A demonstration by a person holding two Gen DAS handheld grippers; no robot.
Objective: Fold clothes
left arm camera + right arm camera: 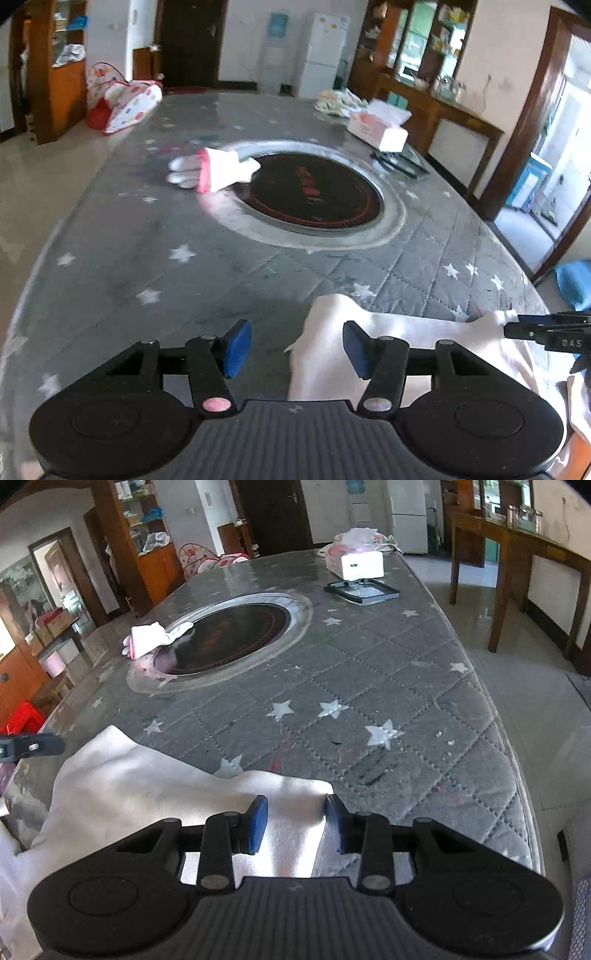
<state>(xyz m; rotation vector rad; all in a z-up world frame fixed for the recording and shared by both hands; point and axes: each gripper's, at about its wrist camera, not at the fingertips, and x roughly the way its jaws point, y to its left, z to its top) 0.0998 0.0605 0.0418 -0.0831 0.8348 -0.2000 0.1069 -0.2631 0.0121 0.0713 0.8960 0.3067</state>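
Two wrist fisheyes, angled down, close over shared table (110, 258)

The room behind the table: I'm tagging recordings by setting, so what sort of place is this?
Probably a home's dining or living room: a white fridge, wooden display cabinets, and a table with a built-in round cooktop.

Quilted grey table cover (388, 672) scattered with silver-white stars. Pale cream garment (122, 786) near; far left, white folded cloth with pink band (218, 171). Round black cooktop (314, 192) carries red markings, ringed in silver.
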